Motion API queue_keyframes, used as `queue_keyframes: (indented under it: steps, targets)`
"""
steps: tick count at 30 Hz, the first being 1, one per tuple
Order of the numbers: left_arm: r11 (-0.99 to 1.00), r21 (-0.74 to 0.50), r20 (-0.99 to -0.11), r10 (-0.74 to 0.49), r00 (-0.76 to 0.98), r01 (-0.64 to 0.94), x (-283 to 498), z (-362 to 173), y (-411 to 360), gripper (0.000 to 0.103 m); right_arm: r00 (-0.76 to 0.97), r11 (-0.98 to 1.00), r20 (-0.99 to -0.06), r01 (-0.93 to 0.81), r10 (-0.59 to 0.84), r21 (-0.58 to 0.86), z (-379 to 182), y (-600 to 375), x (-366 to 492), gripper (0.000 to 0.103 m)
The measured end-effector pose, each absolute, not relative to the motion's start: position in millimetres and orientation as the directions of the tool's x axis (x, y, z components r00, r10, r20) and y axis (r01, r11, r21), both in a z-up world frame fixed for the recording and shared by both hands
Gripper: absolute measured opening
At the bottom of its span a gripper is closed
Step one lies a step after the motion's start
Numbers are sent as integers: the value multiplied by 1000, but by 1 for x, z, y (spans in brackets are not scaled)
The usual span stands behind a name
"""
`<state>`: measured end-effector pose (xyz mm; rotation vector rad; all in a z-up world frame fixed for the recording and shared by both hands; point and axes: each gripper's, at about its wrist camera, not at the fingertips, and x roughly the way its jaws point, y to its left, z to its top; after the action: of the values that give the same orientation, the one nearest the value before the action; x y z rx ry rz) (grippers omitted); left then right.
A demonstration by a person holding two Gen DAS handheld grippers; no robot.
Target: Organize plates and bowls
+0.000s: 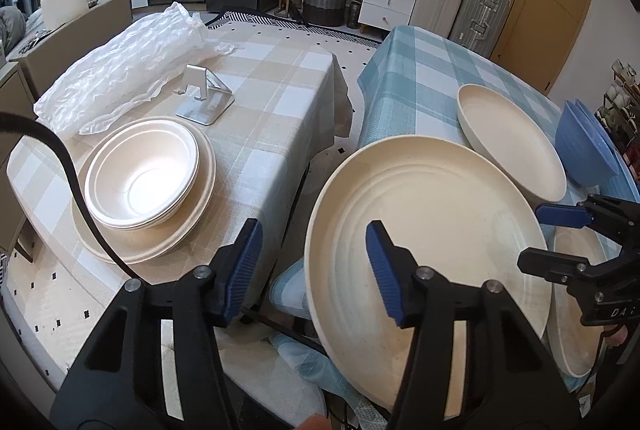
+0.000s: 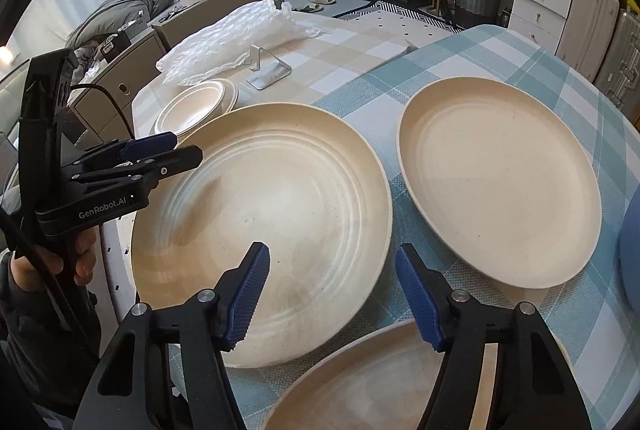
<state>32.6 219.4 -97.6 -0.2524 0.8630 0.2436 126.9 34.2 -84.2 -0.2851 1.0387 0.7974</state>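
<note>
Looking along your left gripper [image 1: 312, 270], you see its jaws spread, with the rim of the ridged cream plate [image 1: 432, 238] between them and neither pad pressing it. That plate lies on the blue-checked counter [image 2: 500, 50] and holds nothing. Left of this gripper, on the beige-checked counter [image 1: 272, 98], nested white bowls [image 1: 142, 174] sit in a cream plate. Your right gripper [image 2: 332, 294] is spread too, pinching nothing, hovering over the ridged plate's near edge and a second plate [image 2: 360, 390] below it. An empty smooth plate [image 2: 500, 182] lies beyond, to its right.
</note>
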Motion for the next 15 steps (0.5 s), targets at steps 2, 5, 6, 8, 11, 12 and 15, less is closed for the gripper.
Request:
queue_keyframes:
  steps: [2, 5, 6, 8, 11, 12, 15]
  targets:
    - [944, -126, -775, 98, 624, -304, 33, -99, 220, 46, 260, 698, -856, -700, 447, 152, -86, 34, 128, 61]
    - [945, -127, -780, 93, 618, -302, 35, -102, 219, 43, 254, 703, -857, -692, 449, 163, -88, 33, 131, 58]
    - [944, -130, -783, 90, 616, -304, 36, -103, 220, 41, 252, 705, -857, -689, 449, 167, -88, 33, 132, 57]
    - [943, -133, -787, 87, 611, -306, 37, -105, 220, 39, 247, 708, -859, -685, 448, 172, -89, 32, 133, 55]
    - [942, -147, -792, 71, 606, -302, 39, -107, 221, 35, 244, 711, -862, -682, 444, 174, -92, 33, 134, 52]
    - [941, -149, -793, 69, 605, -303, 39, -108, 221, 34, 243, 712, -863, -681, 443, 174, -93, 33, 135, 52]
    - [941, -159, -795, 58, 604, -300, 41, -111, 221, 25, 243, 713, -863, -680, 442, 173, -95, 33, 135, 49]
